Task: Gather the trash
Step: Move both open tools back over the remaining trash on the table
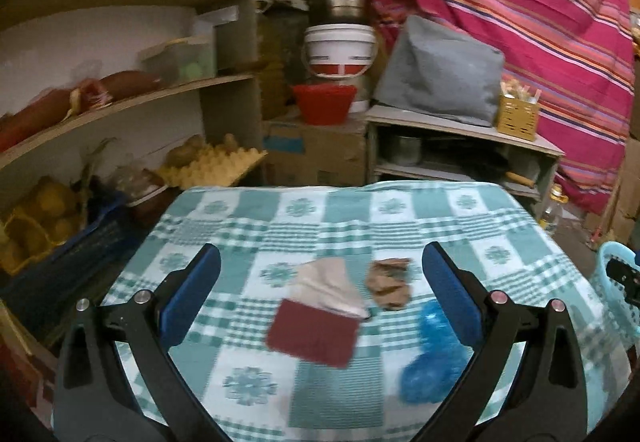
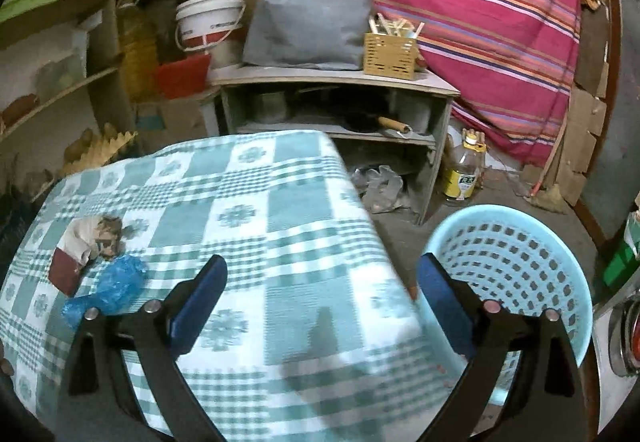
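Note:
Three pieces of trash lie on the green-checked table [image 1: 248,226]: a maroon and cream wrapper [image 1: 320,318], a crumpled brown paper [image 1: 390,284] and a crumpled blue plastic bag [image 1: 430,362]. My left gripper [image 1: 320,262] is open and empty, held above the table just short of the wrapper. In the right wrist view the trash shows at the far left: wrapper [image 2: 74,256], brown paper [image 2: 109,236], blue bag [image 2: 110,288]. My right gripper [image 2: 322,272] is open and empty over the table's right edge, next to a light blue perforated basket [image 2: 516,266] that stands on the floor.
Wooden shelves [image 1: 120,98] with egg trays [image 1: 208,166] stand at the left. Behind the table are a low cabinet [image 2: 336,106], a white bucket [image 1: 340,50], a red bowl [image 1: 324,102] and a striped pink cloth [image 1: 520,2]. A bottle [image 2: 466,170] stands on the floor.

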A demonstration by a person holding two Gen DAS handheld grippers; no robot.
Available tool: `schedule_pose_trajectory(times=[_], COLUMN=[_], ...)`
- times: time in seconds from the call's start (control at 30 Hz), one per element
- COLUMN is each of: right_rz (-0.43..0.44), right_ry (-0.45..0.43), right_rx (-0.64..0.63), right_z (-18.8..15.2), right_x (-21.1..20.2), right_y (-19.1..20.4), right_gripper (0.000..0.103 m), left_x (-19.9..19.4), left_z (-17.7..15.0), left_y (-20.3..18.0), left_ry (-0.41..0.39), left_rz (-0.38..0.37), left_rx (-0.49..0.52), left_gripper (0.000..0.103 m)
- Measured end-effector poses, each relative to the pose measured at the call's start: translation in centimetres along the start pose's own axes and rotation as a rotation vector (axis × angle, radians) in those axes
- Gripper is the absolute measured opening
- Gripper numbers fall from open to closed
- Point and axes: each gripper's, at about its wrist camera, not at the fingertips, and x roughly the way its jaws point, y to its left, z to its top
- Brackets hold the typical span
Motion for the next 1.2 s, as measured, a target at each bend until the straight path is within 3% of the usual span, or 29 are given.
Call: schedule_pose_trajectory(times=[0.37, 0.67, 0.97, 1.2], right_rz=[-0.004, 0.025, 0.019, 0.026], right_ry=[0.022, 0.056, 0.091, 0.111], right_rx=[-0.084, -0.036, -0.059, -0.059], right_z=[-0.5, 0.0, -0.4, -0.5], right_x=[0.8, 2.1, 3.6, 4.0], right_y=[5.8, 7.8, 9.2, 9.4], right_gripper=[0.096, 0.097, 0.097, 0.097], left_x=[2.8, 4.8, 6.6, 7.0], left_z=[-1.9, -2.9, -4.0, -4.3], left_y=[4.4, 6.4, 7.6, 6.3], left_ry=[0.125, 0.204, 0.254, 0.269], left_rz=[0.014, 0.035, -0.004, -0.041], left_rx=[-0.017, -0.038, -0.046, 0.005], left_gripper=[0.098, 0.098, 0.098, 0.098])
